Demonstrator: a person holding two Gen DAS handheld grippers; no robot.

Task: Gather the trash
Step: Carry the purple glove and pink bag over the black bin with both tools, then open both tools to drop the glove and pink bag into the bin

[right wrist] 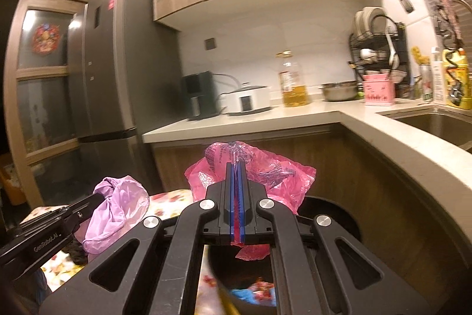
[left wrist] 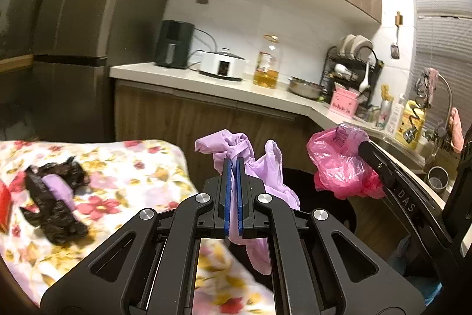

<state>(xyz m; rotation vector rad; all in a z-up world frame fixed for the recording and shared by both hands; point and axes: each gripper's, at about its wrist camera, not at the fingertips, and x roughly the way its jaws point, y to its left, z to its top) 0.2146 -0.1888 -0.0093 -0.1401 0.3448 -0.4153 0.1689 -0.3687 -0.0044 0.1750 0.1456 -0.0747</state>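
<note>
Left hand-held gripper (left wrist: 234, 160) is pinched tight on my crumpled lilac thin-plastic bag (left wrist: 265, 167); the right hand-held gripper (right wrist: 235, 166) is clamped on a crinkled pink translucent plastic bag (right wrist: 265, 167). I see both bags hanging in the air beside the flower-print bench (left wrist: 124, 167), the pink one over the round black bin (right wrist: 339, 214). They look feather-light, limp and slippery, so I judge a bunched fold the safest hold. A wrinkled black plastic bag (left wrist: 53, 197) remains on the bench.

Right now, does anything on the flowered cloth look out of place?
Yes: a crumpled black bag with a lilac scrap tucked in it lies loose on the cloth, and something red sits at the frame's left edge.
</note>
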